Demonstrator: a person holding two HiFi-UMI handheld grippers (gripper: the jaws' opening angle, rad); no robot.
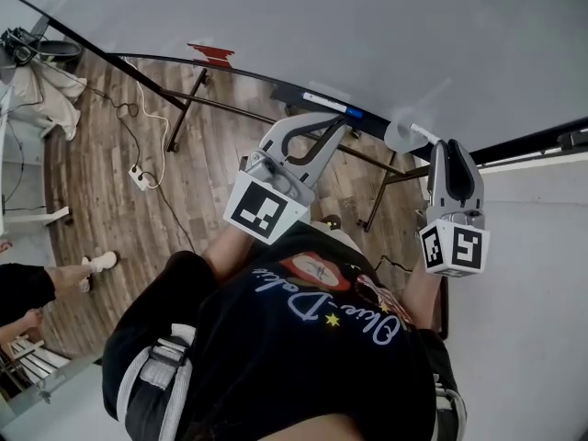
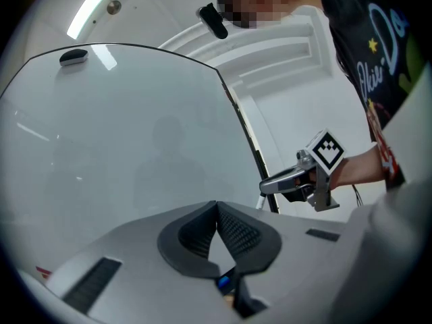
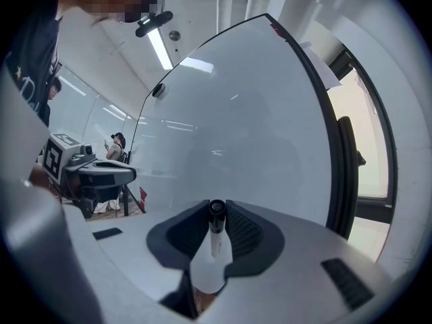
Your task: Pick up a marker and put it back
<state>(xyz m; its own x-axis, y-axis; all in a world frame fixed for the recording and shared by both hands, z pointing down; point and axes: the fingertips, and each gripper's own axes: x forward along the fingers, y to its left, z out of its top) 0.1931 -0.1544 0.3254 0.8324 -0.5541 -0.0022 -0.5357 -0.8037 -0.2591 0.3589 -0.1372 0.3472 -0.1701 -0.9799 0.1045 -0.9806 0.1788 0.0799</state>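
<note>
While the left grey two-jaw gripper (image 2: 217, 206) is kept with its jaws closed together on nothing, a marker is gripped by the right grey two-jaw gripper (image 3: 216, 211).
The white cylindrical marker with a black cap (image 3: 215, 233) is clamped between the right jaws, cap towards their tips, before the large glossy whiteboard (image 3: 236, 113).

The whiteboard (image 1: 367, 35) stands in front of the person, with the left gripper (image 2: 216, 206) and the right gripper (image 1: 452, 150) side by side before its lower edge. The marker (image 3: 215, 231) sits between the right gripper's fingers (image 3: 246, 235), while another marker (image 1: 323, 102) lies on the board's ledge (image 1: 276, 85), just beyond the left gripper. On the floor (image 1: 101, 200) below the board, off to the left, lies a power strip (image 1: 141, 178).
</note>
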